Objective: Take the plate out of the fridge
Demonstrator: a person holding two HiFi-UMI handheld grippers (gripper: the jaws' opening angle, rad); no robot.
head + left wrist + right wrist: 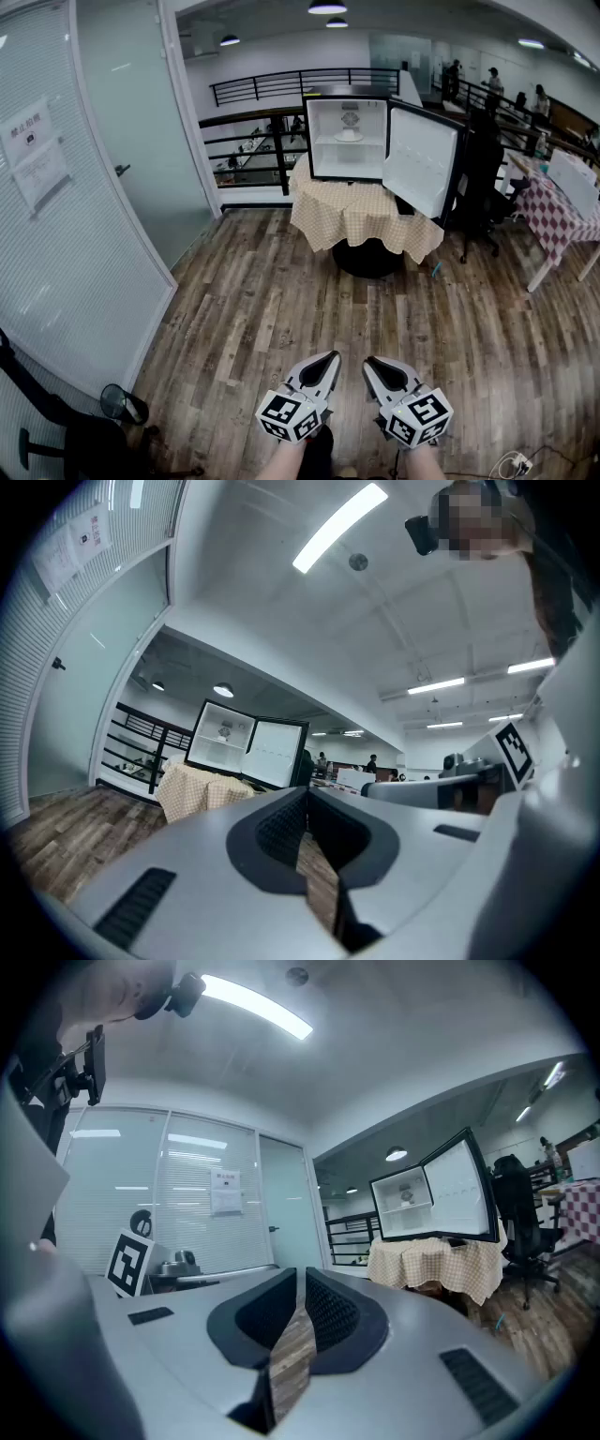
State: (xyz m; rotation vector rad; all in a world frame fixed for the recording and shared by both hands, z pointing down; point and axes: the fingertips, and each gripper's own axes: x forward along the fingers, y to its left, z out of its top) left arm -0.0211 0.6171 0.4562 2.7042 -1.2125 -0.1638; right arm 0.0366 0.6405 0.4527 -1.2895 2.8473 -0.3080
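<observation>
- Left claw (pixel 330 360): your jaws are closed tip to tip with nothing between them. Only the wooden floor (pixel 281 309) shows through the slit behind the tips.
- Right claw (pixel 368 362): closed the same way, and empty.
- Position: you hold both claws level and side by side, well short of the fridge (pixel 310 141) and pointing toward it.
- Plate (pixel 349 136): on the upper shelf inside the fridge, untouched.
- Door (pixel 419 159): swung open at the fridge's right side.
- Table (pixel 361 220): under the fridge, draped in a checked cloth.
- Office chair (pixel 483 178): just past the open fridge door.
- Left gripper view only: your right claw's marker cube (pixel 514 752), and people far beyond the fridge.
- Right gripper view only: a paper notice (pixel 226 1192) on the glass wall left of the fridge, and your left claw's marker cube (pixel 129 1262).
</observation>
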